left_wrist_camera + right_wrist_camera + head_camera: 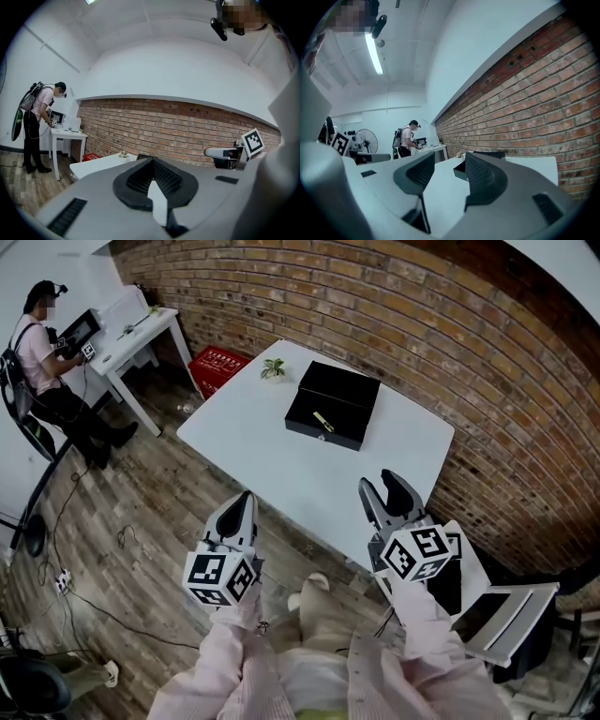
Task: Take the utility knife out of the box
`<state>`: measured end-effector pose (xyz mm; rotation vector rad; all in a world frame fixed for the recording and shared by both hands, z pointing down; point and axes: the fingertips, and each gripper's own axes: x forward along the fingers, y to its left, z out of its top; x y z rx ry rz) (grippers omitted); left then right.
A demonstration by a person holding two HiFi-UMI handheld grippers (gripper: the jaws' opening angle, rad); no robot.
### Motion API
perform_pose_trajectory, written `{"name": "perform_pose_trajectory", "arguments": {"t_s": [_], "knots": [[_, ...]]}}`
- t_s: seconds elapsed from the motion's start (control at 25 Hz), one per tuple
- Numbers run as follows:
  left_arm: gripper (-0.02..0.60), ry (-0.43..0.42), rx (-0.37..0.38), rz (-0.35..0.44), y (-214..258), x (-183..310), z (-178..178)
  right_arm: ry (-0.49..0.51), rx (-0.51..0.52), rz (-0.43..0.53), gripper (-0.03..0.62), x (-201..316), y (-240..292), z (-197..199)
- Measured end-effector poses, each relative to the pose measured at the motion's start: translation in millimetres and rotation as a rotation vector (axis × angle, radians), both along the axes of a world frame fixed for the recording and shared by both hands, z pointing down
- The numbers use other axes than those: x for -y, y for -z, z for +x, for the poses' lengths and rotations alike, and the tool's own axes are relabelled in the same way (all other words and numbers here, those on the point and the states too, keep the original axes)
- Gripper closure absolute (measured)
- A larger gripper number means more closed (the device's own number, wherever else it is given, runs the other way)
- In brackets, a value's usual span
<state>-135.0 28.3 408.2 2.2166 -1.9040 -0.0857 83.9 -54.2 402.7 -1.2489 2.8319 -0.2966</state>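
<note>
Far to the left of the black box (pixel 342 390), a person (pixel 42 352) by a small white desk (pixel 141 338). Nearer the box on that same side, a red crate (pixel 217 367) down on the wood floor. Just left of the box, a little green plant (pixel 273 368) on the white counter (pixel 272 460). In front of the box and a bit left, the left claw (pixel 246 498), pressed together with nothing in it. In the box, near its front wall, the utility knife (pixel 323 421), lying flat. In front of the box and a bit right, the right claw (pixel 380 482), spread apart and empty, well apart from the knife. Behind the box, a brick wall (pixel 422 324).
</note>
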Motion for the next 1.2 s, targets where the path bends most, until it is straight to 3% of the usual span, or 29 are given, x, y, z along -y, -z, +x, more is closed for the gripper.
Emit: {"name": "perform_pose_trajectory", "arguments": {"t_s": [0.6,1.2], "knots": [[0.586,-0.038,-0.035,-0.042,-21,91,-27,0.018,-0.051,-0.05,0.398,88,-24,-38],[0.586,-0.12,-0.049,-0.16,-58,209,-39,0.055,-0.124,-0.177,0.398,194,-61,-73]]}}
